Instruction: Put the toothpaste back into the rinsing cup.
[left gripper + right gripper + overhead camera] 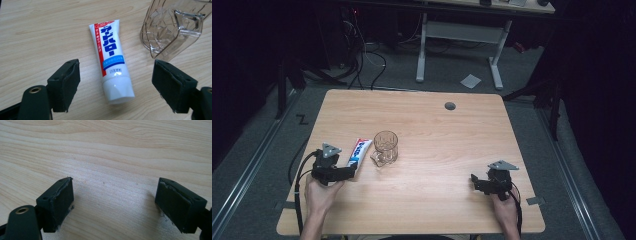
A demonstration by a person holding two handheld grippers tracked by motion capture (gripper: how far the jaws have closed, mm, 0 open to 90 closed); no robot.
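A white toothpaste tube (359, 153) with red and blue print lies flat on the wooden table (437, 130), cap toward me. My left gripper (346, 172) is open just behind that cap; in the left gripper view the tube (111, 62) lies between the wide-apart jaws of the left gripper (120, 87), untouched. A clear glass mug (385, 148) with a handle stands upright just right of the tube; the mug (170, 27) fills the upper right of that view. My right gripper (475, 183) rests open at the front right, and in its own view the right gripper (120, 207) has bare wood between its jaws.
A grey cable grommet (450, 106) sits in the tabletop near its far edge. Beyond the table a white desk frame (457, 45) and loose cables (362, 60) stand on the grey floor. A slip of paper (470, 80) lies there too.
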